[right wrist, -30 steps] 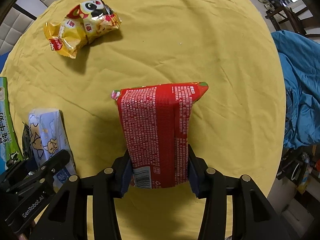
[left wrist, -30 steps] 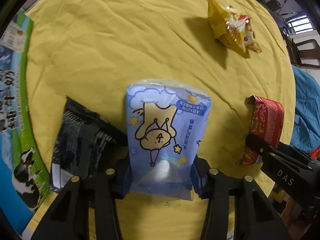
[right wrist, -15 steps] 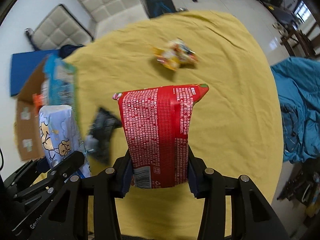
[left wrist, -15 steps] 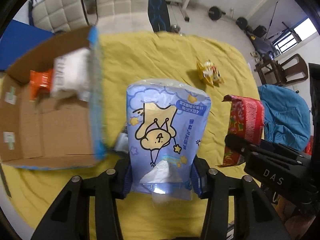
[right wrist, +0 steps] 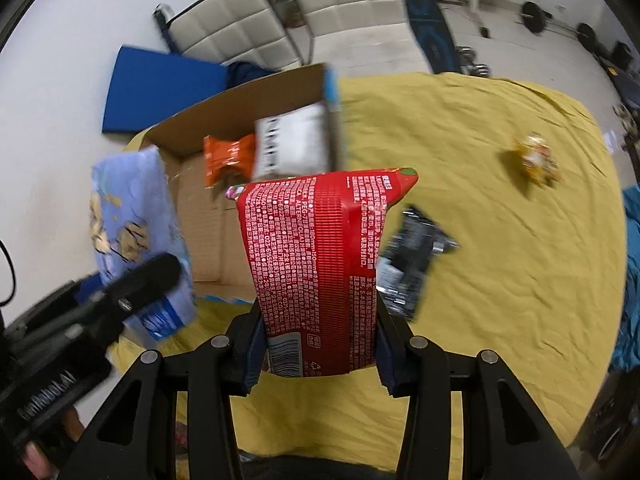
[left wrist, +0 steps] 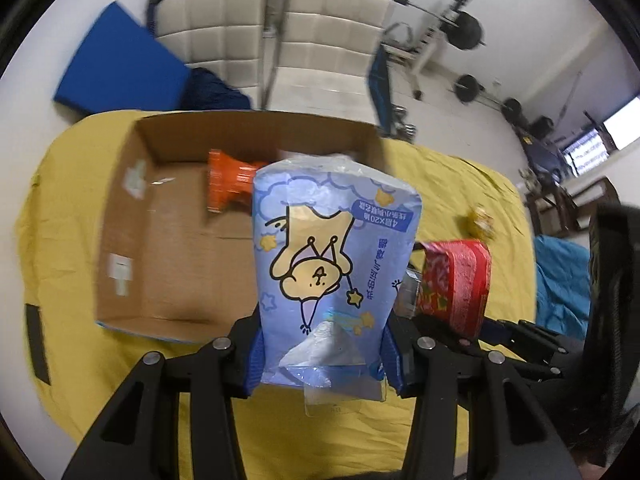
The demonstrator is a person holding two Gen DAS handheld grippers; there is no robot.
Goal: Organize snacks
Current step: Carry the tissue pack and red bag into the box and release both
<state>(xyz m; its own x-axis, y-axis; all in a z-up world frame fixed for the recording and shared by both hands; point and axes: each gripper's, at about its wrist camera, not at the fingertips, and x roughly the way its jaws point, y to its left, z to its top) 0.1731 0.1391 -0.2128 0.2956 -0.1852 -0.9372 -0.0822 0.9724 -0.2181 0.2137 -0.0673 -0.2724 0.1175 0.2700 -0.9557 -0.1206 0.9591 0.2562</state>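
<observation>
My left gripper (left wrist: 322,354) is shut on a light blue pack with a cartoon bear (left wrist: 332,264), held up in front of the open cardboard box (left wrist: 132,240). My right gripper (right wrist: 320,346) is shut on a red snack bag (right wrist: 320,264), lifted above the yellow tablecloth. The red snack bag (left wrist: 456,280) also shows at the right of the left wrist view, and the blue pack (right wrist: 132,216) at the left of the right wrist view. Inside the box lie an orange packet (right wrist: 228,152) and a white packet (right wrist: 292,140).
A black packet (right wrist: 412,256) lies on the yellow cloth (right wrist: 500,240) beside the box, and a small yellow snack bag (right wrist: 536,158) sits far right. Padded chairs, a blue mat (left wrist: 120,64) and gym weights stand on the floor behind. Blue fabric (left wrist: 560,280) lies at the right.
Both grippers rose with their packs and tilted up from looking down at the cloth. The box has come into view centre-left, and the table looks farther below.
</observation>
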